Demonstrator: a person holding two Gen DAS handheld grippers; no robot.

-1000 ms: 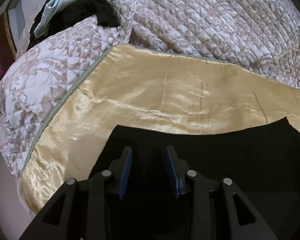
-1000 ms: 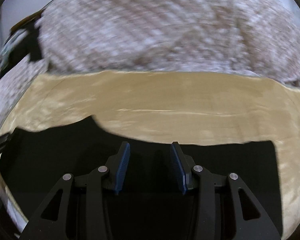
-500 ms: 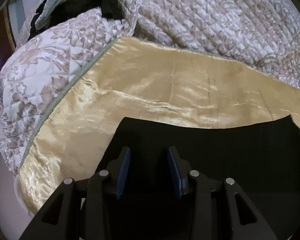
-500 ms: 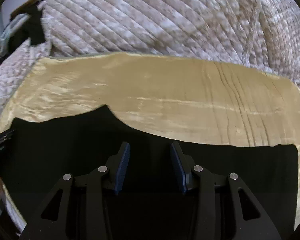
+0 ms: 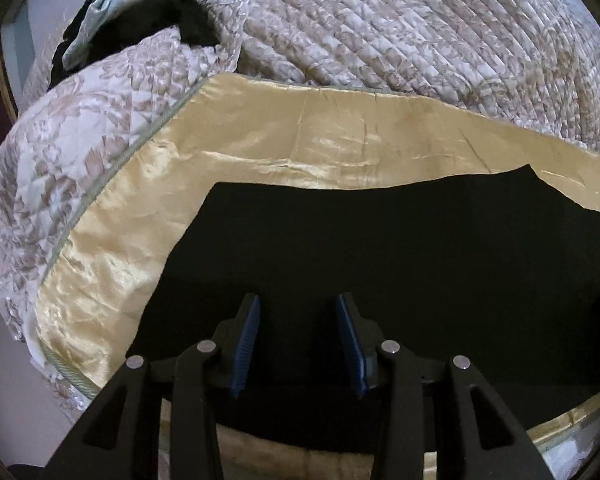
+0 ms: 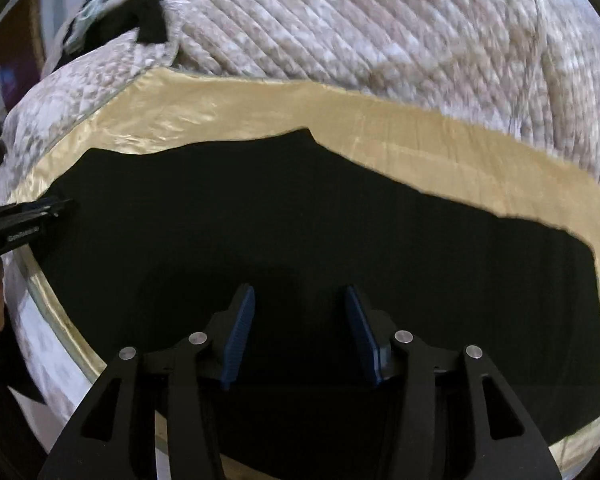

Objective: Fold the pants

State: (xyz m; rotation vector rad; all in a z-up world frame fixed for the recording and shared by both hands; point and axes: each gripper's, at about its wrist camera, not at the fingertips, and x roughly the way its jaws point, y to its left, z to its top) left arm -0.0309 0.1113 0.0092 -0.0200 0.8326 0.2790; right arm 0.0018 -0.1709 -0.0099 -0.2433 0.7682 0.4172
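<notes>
Black pants (image 5: 380,248) spread flat on gold bedcover (image 5: 280,132); left tool (image 5: 298,340) and right tool (image 6: 298,332) released, poised above.

pants (image 5: 380,248) lie on the sheet (image 5: 300,136), quilt (image 5: 420,28) behind.

The left gripper (image 5: 297,312) hangs over black pants (image 5: 380,248), its two blue-padded fingers (image 5: 247,340) spread apart with only dark cloth showing between them. The pants lie flat on a shiny gold satin sheet (image 5: 300,132), which shows along their far edge and to their left. Past the sheet a quilted floral bedspread (image 5: 420,28) bunches up, and a heap of black and pale clothes (image 5: 140,16) sits on it at the upper left
</notes>
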